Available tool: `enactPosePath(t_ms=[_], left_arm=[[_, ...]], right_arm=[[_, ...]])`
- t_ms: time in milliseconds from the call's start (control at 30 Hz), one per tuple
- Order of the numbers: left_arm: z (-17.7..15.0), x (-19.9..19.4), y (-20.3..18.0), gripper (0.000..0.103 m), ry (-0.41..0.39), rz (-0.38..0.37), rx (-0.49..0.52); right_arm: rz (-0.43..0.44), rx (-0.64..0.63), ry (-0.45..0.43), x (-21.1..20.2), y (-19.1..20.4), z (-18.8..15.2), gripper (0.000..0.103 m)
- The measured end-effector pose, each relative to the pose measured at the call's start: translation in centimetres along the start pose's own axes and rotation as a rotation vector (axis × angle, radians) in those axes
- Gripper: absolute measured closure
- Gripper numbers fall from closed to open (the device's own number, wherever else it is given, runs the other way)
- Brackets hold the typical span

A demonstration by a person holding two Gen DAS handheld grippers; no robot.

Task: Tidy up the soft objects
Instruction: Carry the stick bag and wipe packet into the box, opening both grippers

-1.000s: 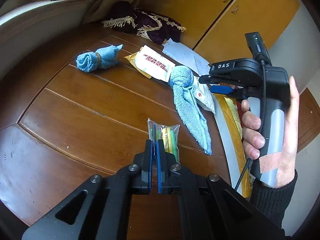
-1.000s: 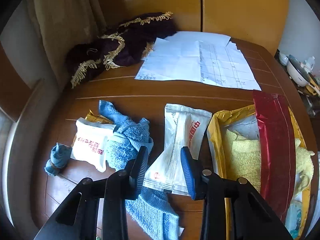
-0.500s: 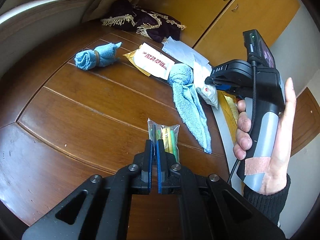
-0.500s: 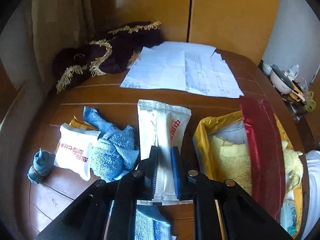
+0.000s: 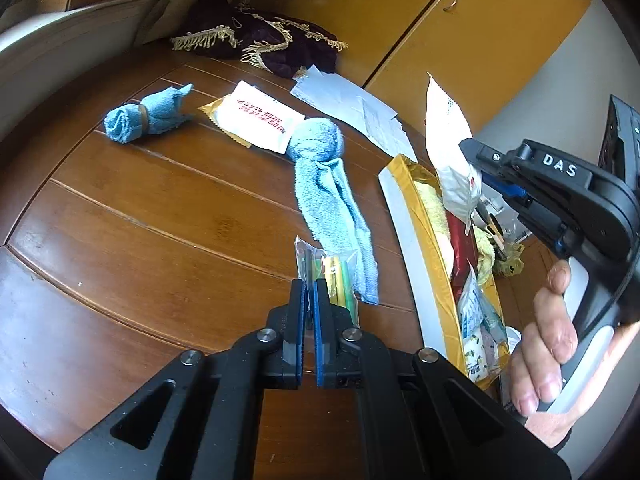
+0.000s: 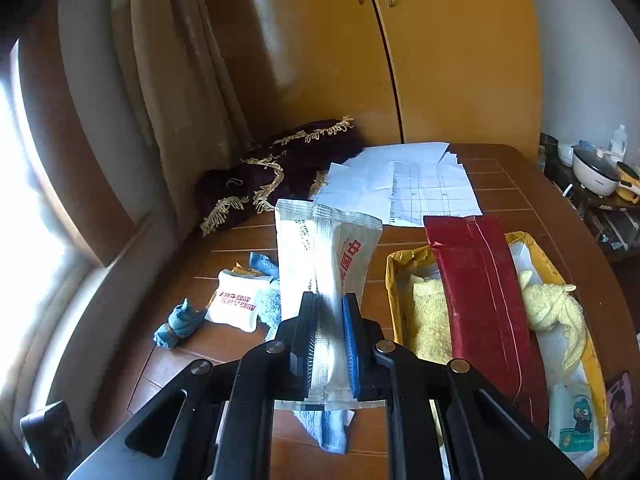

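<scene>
My right gripper (image 6: 329,308) is shut on a long white packet (image 6: 320,248) and holds it upright in the air. In the left wrist view this packet (image 5: 444,140) hangs over the yellow tray (image 5: 416,208). The tray (image 6: 394,280) holds a yellow towel (image 6: 428,320) and a red packet (image 6: 476,288). My left gripper (image 5: 308,288) is shut on the edge of a clear bag of coloured sticks (image 5: 336,276), low over the wooden table (image 5: 160,220). On the table lie a knotted blue towel (image 5: 324,176), a small rolled blue towel (image 5: 140,120) and a white packet with red print (image 5: 260,120).
A dark purple fringed cloth (image 5: 260,40) and loose papers (image 5: 352,108) lie at the table's far side, before yellow cabinet doors (image 5: 480,40). A curtain (image 6: 172,100) hangs on the left. A low stand with a white cooker (image 6: 596,172) is beyond the table's right edge.
The right gripper closed on the white packet, then lifted it off the table and over toward the yellow tray. The left gripper kept the stick bag and shifted slightly.
</scene>
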State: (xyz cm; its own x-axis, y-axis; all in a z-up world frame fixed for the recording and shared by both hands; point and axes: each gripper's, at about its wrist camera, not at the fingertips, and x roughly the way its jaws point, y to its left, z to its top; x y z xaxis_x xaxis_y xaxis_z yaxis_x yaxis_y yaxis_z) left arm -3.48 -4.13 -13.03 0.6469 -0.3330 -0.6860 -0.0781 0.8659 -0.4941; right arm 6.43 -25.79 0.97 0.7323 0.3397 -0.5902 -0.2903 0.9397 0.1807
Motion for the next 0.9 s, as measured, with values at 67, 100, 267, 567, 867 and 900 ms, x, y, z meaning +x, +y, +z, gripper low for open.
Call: enactPosePath(t_ms=[67, 100, 267, 567, 867, 900], left_arm=[[-0.1, 0.0, -1.0, 0.101, 0.002, -0.002, 0.019], [-0.3, -0.1, -1.5, 0.101, 0.003, -0.005, 0.029], [-0.5, -0.3, -3.7, 0.101, 0.012, -0.025, 0.069], [-0.3, -0.7, -6.6, 0.101, 0.014, -0.066, 0.099], [0.2, 0.3, -9.3, 0.101, 0.040, -0.102, 0.107], [0.1, 0.5, -9.6, 0.101, 0.044, -0.105, 0.108]], right_arm=[[0.047, 0.014, -0.014, -1.3, -1.1, -0.8, 0.090], [0.069, 0.023, -0.016, -1.8, -1.7, -1.3, 0.090], [0.093, 0.070, 0.000, -3.5, -4.4, -3.6, 0.090], [0.104, 0.108, -0.024, -5.8, -7.4, -5.1, 0.090], [0.127, 0.142, -0.019, -6.3, -9.6, -5.2, 0.090], [0.127, 0.142, -0.020, -6.4, -9.8, -5.2, 0.089]])
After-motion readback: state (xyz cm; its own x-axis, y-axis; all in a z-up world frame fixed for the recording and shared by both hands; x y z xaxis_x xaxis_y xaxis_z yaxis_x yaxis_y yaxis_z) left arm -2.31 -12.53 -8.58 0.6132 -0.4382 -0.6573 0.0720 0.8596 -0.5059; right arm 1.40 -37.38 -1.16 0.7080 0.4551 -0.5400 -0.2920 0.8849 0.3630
